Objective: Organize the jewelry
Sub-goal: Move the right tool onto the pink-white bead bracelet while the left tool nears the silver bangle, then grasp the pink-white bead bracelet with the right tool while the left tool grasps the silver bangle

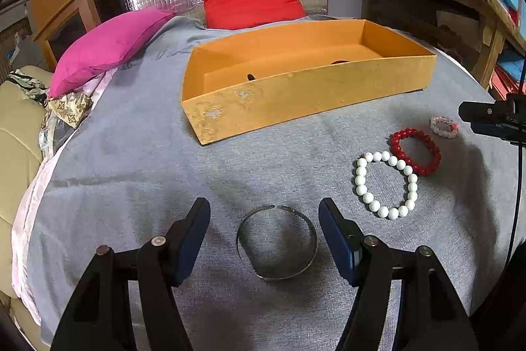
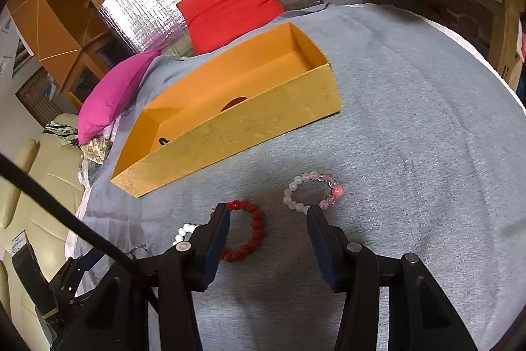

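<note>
My left gripper [image 1: 264, 239] hangs spread around the thin metal bangle [image 1: 276, 243]; the right gripper [image 2: 268, 229] gapes empty; closing could skid the bangle off the cloth [image 1: 131, 173]

Four bracelets [image 1: 276, 242] (one open metal) lie flat before orange box [image 1: 296, 94].

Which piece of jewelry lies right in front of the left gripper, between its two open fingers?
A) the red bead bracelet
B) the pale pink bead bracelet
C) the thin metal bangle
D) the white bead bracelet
C: in the left wrist view the thin metal bangle lies on the grey cloth between the open fingers of the left gripper, untouched, while the bead bracelets lie off to the right.
</note>
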